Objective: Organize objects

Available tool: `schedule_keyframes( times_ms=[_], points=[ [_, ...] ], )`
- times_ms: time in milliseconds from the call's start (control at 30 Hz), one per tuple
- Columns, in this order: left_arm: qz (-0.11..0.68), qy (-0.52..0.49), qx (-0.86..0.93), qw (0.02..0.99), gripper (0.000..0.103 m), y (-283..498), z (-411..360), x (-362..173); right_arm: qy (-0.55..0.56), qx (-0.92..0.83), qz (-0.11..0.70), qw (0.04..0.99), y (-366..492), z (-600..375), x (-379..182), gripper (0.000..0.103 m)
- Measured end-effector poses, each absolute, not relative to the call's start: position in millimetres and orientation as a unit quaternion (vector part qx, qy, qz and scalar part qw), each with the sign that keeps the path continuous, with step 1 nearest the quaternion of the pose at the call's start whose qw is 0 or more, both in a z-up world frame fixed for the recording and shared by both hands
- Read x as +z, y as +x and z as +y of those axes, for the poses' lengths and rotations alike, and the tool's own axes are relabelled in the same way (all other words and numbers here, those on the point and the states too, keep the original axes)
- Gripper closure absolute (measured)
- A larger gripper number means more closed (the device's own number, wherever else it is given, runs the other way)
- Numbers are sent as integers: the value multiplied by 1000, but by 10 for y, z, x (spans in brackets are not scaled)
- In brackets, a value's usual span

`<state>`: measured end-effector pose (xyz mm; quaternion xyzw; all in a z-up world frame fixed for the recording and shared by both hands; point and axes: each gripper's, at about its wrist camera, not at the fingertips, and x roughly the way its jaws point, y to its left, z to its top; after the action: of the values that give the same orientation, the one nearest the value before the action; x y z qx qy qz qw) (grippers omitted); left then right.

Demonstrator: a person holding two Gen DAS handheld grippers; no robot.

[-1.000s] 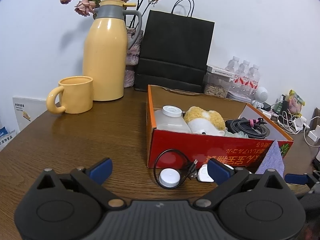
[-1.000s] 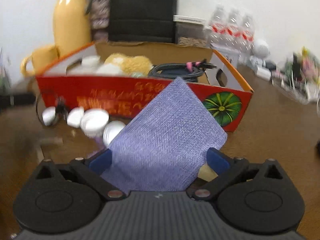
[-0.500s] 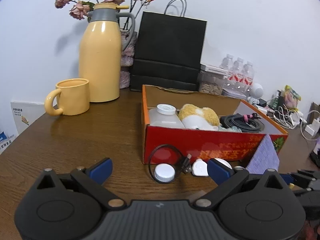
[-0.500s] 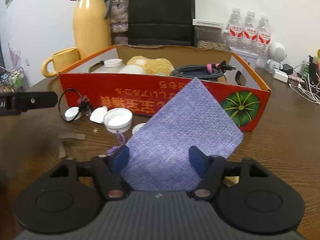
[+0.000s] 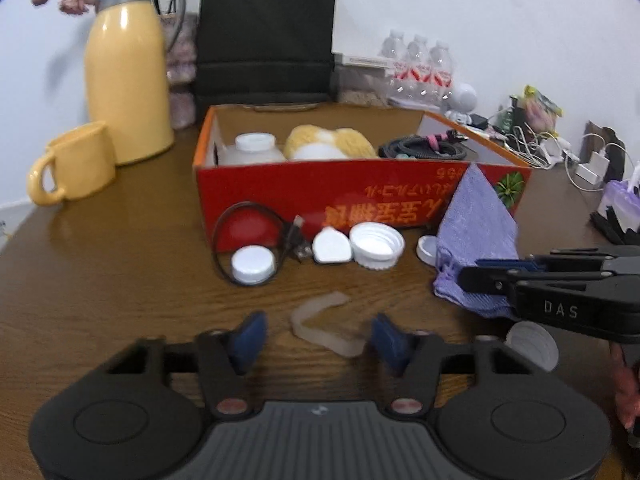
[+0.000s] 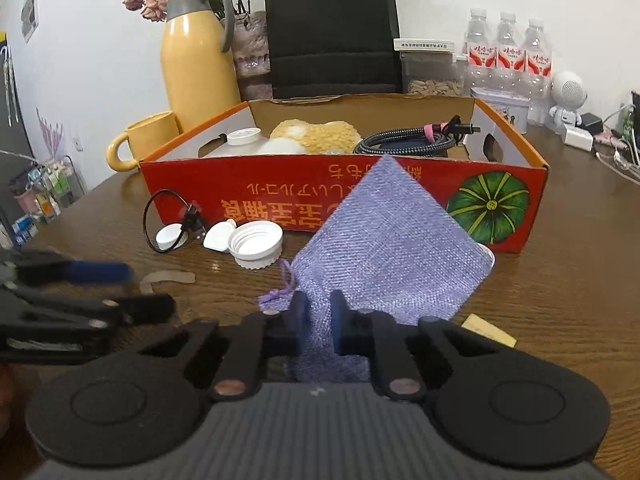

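A red cardboard box [image 5: 304, 184] [image 6: 280, 196] holds a white jar, a yellow plush and a coiled cable. My right gripper [image 6: 319, 314] is shut on a purple cloth pouch [image 6: 384, 240] [image 5: 476, 236] and holds it up in front of the box. My left gripper [image 5: 316, 340] is open, its fingers on either side of a translucent curved strip [image 5: 320, 320] on the table. White caps [image 5: 376, 246] [image 6: 256, 242], a small white case [image 5: 330, 246] and a black cable loop [image 5: 244, 236] lie before the box.
A yellow mug [image 5: 76, 164] and yellow thermos [image 5: 124, 64] stand at the left. A black paper bag [image 5: 266, 32] stands behind the box. Water bottles [image 6: 508, 56], chargers and cables clutter the right [image 5: 540, 148]. Another white cap [image 5: 532, 344] lies near the right gripper.
My right gripper closed on the purple pouch. My left gripper moved forward and lower toward the translucent strip, and its fingers narrowed.
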<state>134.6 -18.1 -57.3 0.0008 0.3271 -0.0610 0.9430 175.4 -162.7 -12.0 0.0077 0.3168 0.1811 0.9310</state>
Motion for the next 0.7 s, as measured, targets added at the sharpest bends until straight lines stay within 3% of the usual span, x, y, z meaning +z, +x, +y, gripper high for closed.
schedule_keyframes(
  times_ms=[33, 100, 133, 700],
  points=[
    [326, 0, -64, 943, 77, 1342, -189, -580, 11, 183, 317, 931, 1754, -1637, -119, 92],
    [323, -7, -62, 944, 89, 1343, -179, -586, 20, 188, 317, 929, 1745, -1658, -119, 93],
    [323, -10, -57, 945, 100, 1350, -164, -584, 23, 191, 315, 929, 1739, -1669, -115, 94],
    [255, -25, -44, 965, 101, 1147, -129, -224, 42, 187, 216, 957, 1411, -1797, 245, 95]
  ],
)
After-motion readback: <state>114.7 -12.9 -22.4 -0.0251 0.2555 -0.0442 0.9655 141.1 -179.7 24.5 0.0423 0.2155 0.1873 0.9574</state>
